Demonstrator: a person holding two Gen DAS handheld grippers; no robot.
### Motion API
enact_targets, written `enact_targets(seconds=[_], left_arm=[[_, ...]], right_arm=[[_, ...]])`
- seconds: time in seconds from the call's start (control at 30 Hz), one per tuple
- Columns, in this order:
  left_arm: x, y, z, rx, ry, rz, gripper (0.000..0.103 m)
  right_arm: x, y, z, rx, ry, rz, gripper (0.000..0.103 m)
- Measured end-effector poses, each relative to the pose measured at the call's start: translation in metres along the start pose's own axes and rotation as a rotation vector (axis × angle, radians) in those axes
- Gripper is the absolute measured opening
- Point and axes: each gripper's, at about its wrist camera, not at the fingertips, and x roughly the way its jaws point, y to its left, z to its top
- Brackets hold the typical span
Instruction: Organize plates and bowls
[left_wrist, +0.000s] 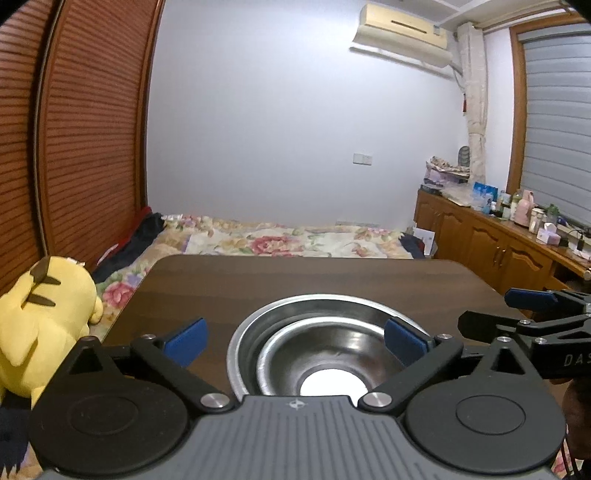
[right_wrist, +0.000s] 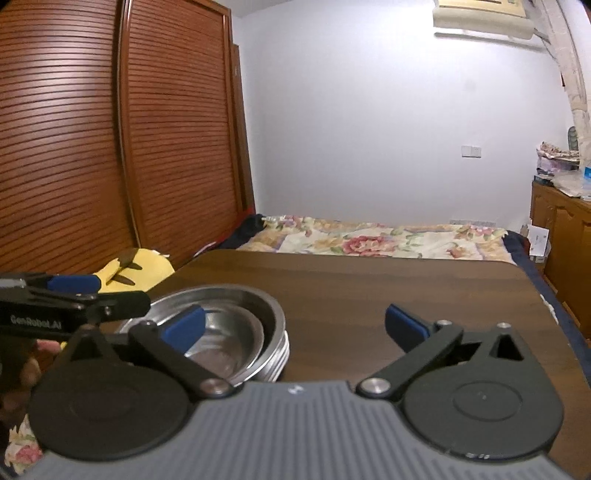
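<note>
Both tongs are hanging spread apart and gripping nothing: the left tongs (left_wrist: 293, 341) are hovering over the stack (left_wrist: 325, 350), the right tongs (right_wrist: 293, 330) just right of the stack. The stack is sitting on the desk (left_wrist: 332, 277) near its front edge, a steel bowl (left_wrist: 328, 363) nested inside wider dishes. Nesting is looking finished; no loose dishes are showing elsewhere on the desk.

Your left gripper's body hides the near rim of the stacked steel bowls (left_wrist: 325, 347). At the frame's right edge, your right gripper (left_wrist: 524, 306) is cut off, its grip unreadable.
</note>
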Motion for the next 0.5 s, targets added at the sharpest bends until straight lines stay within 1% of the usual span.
enact_targets(seconds=[0.17,0.3,0.4,0.5], left_arm=[[-0.005,-0.014,0.003,0.047,-0.01,0.025,0.103],[-0.005,-0.021,0.0,0.034,0.005,0.011,0.103],[-0.005,-0.028,-0.003,0.044,0.009,0.017,0.103],[-0.01,-0.036,-0.004,0.065,-0.012,0.026,0.103]], right_arm=[[-0.011,-0.001,0.0,-0.007,-0.014,-0.051,0.103],[-0.021,-0.004,-0.003,0.001,-0.018,-0.099,0.103],[-0.028,-0.007,-0.004,0.007,-0.022,-0.116,0.103],[-0.035,-0.009,-0.004,0.006,-0.035,-0.126,0.103]])
